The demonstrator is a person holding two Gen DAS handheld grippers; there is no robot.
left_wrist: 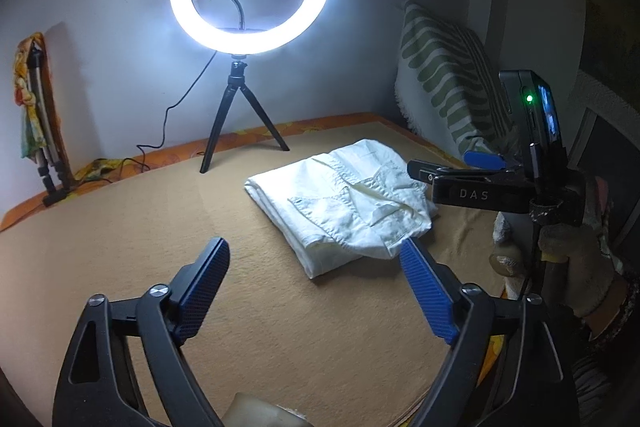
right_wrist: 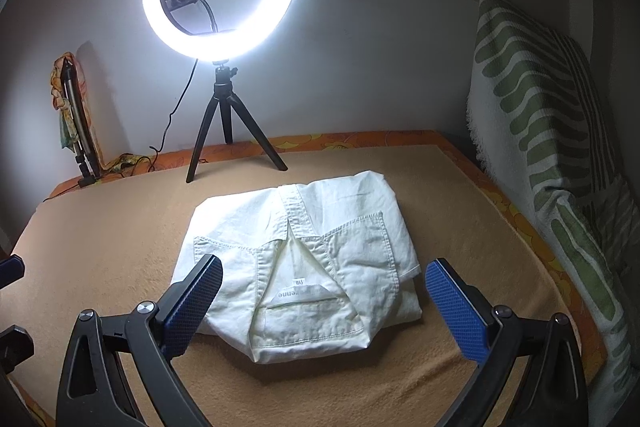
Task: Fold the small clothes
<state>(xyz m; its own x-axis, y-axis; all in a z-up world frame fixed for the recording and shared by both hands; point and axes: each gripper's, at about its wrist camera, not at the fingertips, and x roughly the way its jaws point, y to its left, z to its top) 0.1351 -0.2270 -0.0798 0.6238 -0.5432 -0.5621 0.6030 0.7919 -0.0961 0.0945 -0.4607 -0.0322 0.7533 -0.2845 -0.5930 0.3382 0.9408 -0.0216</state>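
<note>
as seen from the left wrist, left gripper (left_wrist: 314, 265) with jaws spread over the tan blanket (left_wrist: 140, 247), holding nothing; white shirt (left_wrist: 340, 203) folded ahead and to the right. from the right wrist, right gripper (right_wrist: 324, 285) likewise spread, straddling the shirt's collar end. folding apparently done; next probably a tidy or set-aside.

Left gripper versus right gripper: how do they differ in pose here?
The right gripper faces the white shirt squarely, its fingers straddling the collar end. The left gripper points mostly at bare beige blanket, the shirt off to its right. Both are open and hold nothing.
</note>
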